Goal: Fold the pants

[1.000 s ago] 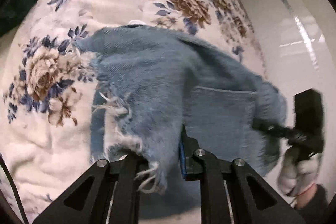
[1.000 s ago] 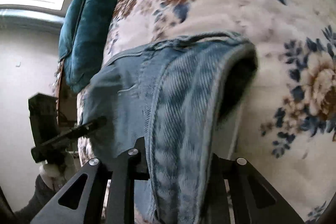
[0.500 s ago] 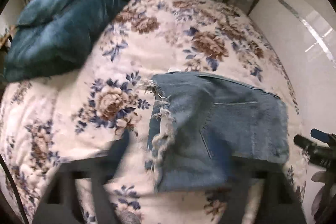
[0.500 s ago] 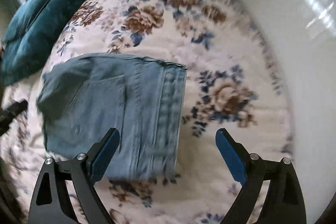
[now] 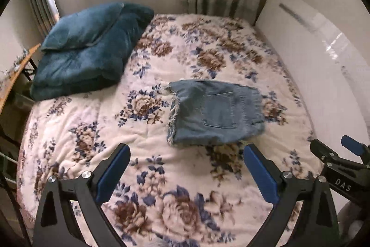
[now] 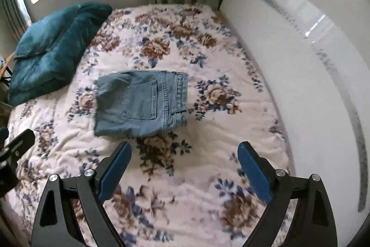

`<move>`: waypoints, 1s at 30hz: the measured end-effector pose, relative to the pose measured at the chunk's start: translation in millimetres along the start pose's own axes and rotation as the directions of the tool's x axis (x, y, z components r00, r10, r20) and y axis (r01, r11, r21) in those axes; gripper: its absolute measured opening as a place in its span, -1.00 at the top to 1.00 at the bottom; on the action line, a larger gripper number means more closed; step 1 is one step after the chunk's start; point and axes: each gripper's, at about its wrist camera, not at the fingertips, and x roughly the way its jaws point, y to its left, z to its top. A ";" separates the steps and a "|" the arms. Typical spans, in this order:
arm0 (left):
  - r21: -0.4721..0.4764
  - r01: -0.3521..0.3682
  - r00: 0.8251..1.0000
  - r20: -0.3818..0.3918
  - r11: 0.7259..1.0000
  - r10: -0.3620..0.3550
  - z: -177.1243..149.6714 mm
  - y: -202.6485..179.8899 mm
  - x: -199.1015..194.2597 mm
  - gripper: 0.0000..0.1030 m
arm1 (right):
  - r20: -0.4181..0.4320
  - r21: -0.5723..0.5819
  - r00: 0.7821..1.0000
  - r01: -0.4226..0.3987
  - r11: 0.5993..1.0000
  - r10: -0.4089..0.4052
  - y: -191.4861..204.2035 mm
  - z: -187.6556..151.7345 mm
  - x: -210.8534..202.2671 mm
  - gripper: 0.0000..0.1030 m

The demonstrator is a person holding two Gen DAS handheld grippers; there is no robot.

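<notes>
Release confirmed on both sides. We see the left gripper point(image 5: 186, 155) and the right gripper point(image 6: 184, 153) with jaws spread wide and nothing between the blue pads, where a second ago each was clamped on denim. Both now hang back from the pants point(image 6: 141, 103), well apart from the cloth. We note the pants lie on the floral bedspread point(image 6: 208, 57) as a compact stack, back pocket up, waistband toward the white wall panel point(image 6: 300, 73), frayed hems point(image 5: 173, 112) toward the teal pillow point(image 5: 87, 48). We judge the fold complete, or nearly; one lower edge sits slightly uneven.
</notes>
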 end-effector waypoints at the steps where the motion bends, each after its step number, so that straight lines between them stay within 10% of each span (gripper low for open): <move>1: 0.000 0.012 1.000 0.010 1.000 -0.012 -2.9 -1.6 -15.3 -0.94 | 0.015 0.002 1.000 0.004 1.000 -0.004 -3.2 -6.4 -22.4 -0.85; 12: 0.045 0.062 0.989 0.130 0.997 -0.067 -65.6 -7.6 -193.2 -0.94 | 0.139 0.004 0.990 -0.016 1.000 0.015 -24.5 -97.7 -248.5 -0.85; 30: 0.029 0.030 0.971 0.234 0.999 -0.036 -149.1 -1.5 -342.0 -0.94 | 0.316 -0.041 0.948 -0.036 0.998 0.047 -32.8 -208.0 -446.5 -0.86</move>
